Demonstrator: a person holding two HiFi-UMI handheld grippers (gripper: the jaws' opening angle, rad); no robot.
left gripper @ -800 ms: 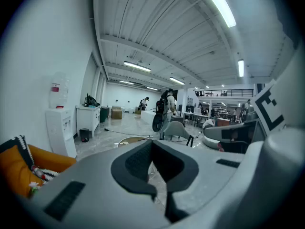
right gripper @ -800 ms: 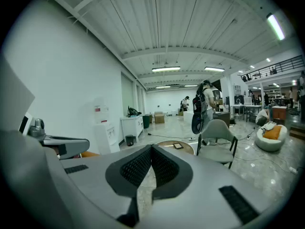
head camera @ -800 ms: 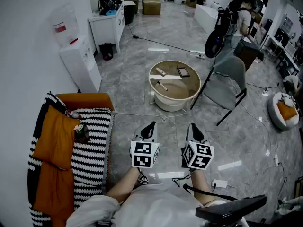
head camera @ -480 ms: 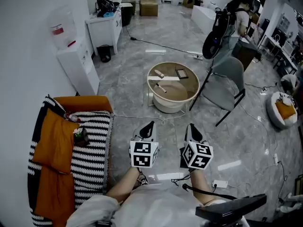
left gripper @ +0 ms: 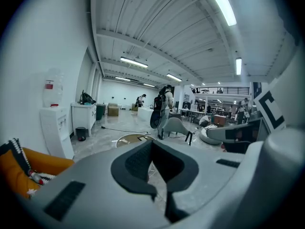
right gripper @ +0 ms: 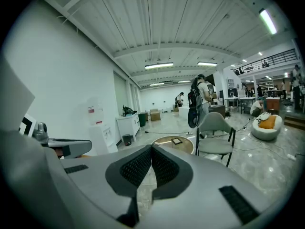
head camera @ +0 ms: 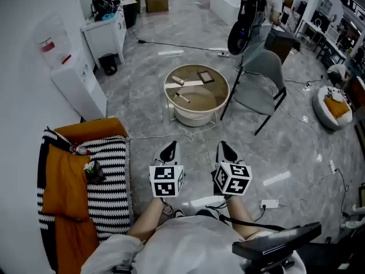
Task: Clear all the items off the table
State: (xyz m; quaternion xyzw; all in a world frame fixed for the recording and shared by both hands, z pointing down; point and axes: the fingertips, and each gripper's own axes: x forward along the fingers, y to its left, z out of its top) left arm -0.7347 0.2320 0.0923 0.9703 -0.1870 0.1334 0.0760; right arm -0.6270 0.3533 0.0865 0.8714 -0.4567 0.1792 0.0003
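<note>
Left hand-held gripper [head camera: 169, 148] and right hand-held gripper [head camera: 224, 148] are clenched and empty. The floor cable [head camera: 165, 136] ahead of them, short of the counter [head camera: 170, 97], may trip the person.

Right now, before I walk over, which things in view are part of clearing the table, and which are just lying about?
Job: round table; on it a dark framed rectangle, small pale block, thin stick, pale strip.
Lying about: grey chair, water dispenser, striped throw, orange cushion, power strip on the floor.

grey marble floor [head camera: 142, 104] | grey chair [head camera: 258, 79] | orange sofa [head camera: 94, 129]
</note>
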